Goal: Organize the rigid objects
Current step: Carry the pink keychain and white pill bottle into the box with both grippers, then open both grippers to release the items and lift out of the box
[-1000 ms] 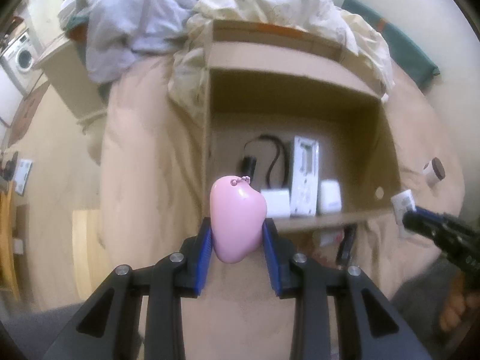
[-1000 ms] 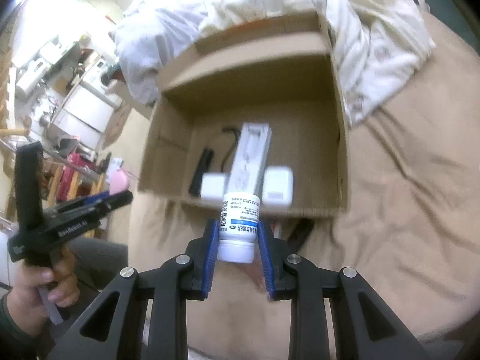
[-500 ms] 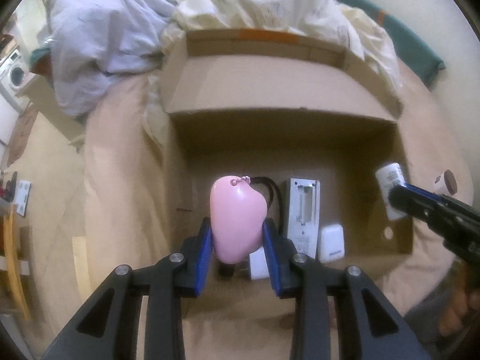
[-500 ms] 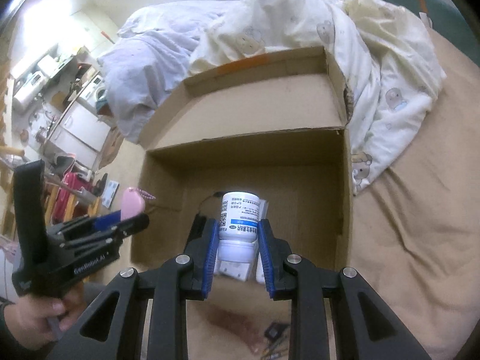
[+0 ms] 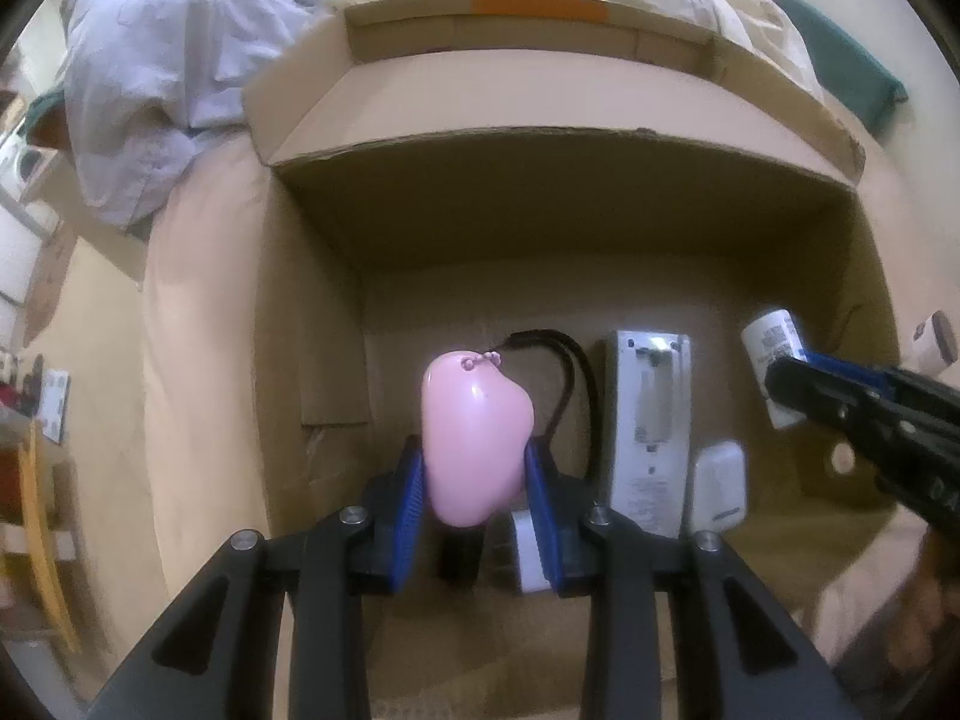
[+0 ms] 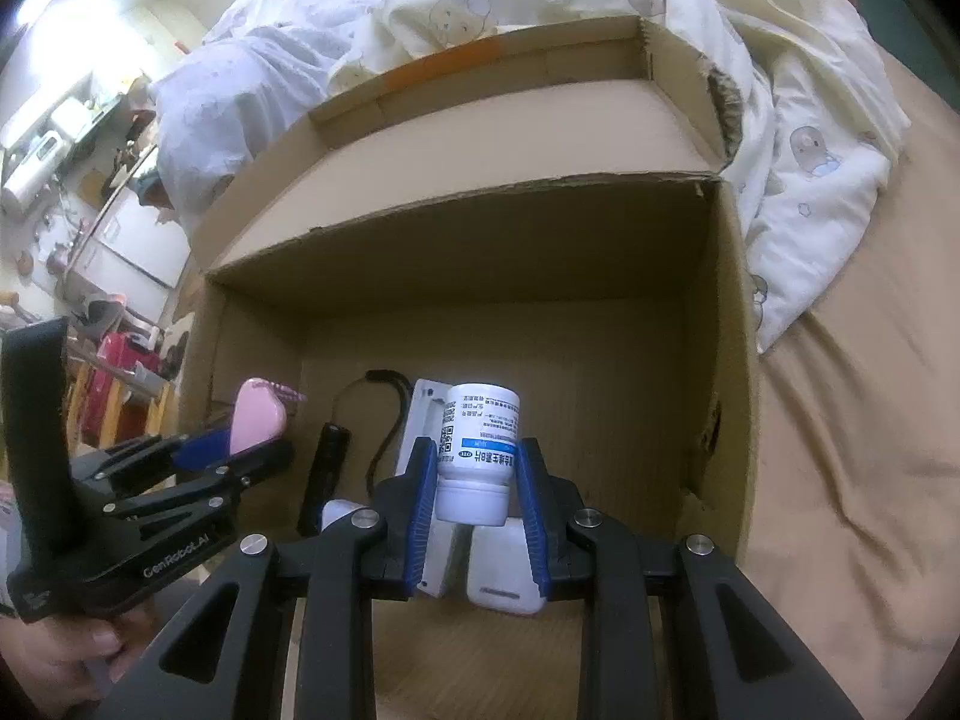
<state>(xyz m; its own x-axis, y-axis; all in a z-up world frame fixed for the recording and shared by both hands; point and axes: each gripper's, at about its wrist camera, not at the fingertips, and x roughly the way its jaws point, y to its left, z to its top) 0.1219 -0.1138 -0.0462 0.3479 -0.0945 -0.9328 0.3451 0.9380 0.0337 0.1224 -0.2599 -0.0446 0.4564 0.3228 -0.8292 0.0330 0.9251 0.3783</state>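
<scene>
Left gripper (image 5: 477, 480), black with blue ribbed pads, is closed on a smooth, glossy pink case (image 5: 474, 435) of rounded, heart-like shape with a small bead chain at its top. It sits in the lower centre of the left wrist frame, pointing into the open cardboard box (image 5: 540, 222), above the box floor.

Right gripper (image 6: 477, 498) clamps a white plastic pill bottle (image 6: 477, 450), cylindrical, with a printed label and blue stripe, held cap-down in the lower centre of its frame, also inside the box. A hand (image 6: 60, 654) at lower left of that frame grips the left tool's handle.

On the matte corrugated floor lie a flat grey-white rectangular device (image 5: 648, 426), perhaps a remote control, a small white rounded case (image 5: 717, 486), and a black cylinder with a cord loop (image 6: 327, 456). Soft crumpled bedding (image 6: 798, 120) lies behind the box.
</scene>
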